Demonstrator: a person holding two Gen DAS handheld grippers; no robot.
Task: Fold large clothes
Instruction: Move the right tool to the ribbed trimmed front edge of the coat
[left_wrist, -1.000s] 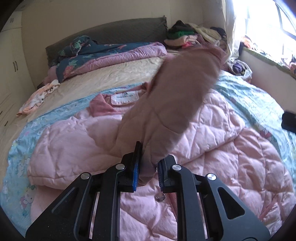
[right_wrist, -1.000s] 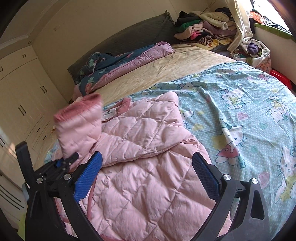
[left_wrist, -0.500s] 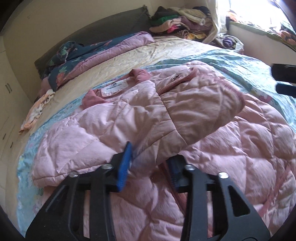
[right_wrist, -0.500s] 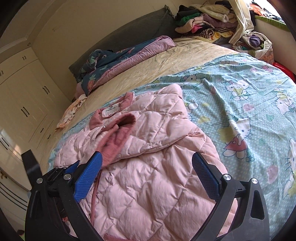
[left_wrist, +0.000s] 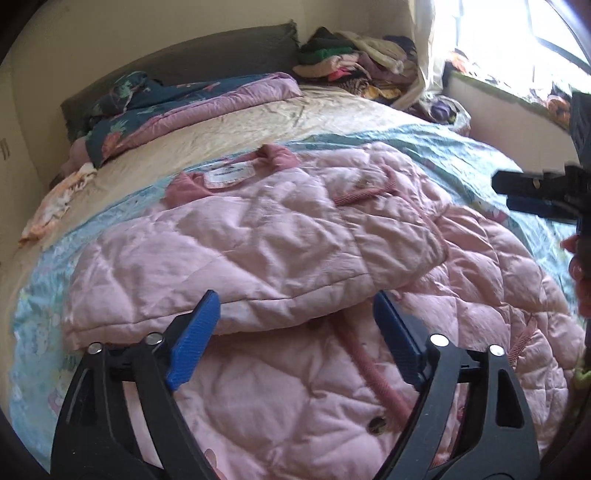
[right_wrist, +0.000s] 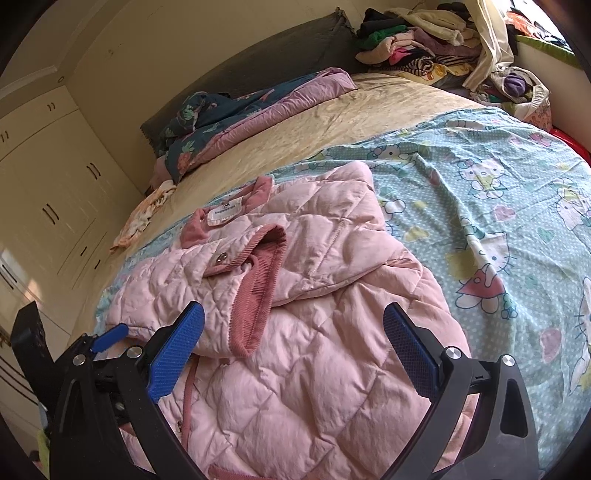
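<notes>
Pink quilted jacket (right_wrist: 314, 332) lies flat on the cartoon-print sheet (right_wrist: 498, 206), collar toward the headboard, length running down the bed.

Its left sleeve (left_wrist: 258, 258), held aloft a second ago, now lies folded across the chest, released; left gripper (left_wrist: 295, 332) and right gripper (right_wrist: 291, 343) both gape wide, empty.

The left gripper (left_wrist: 293, 326), which pinched the raised sleeve (left_wrist: 258, 254), has spread its fingers (left_wrist: 194, 338), leaving the sleeve folded across the jacket (right_wrist: 314, 369).

Pink quilted jacket (right_wrist: 295, 332) lies flat on the bed, both sleeves folded across.
</notes>
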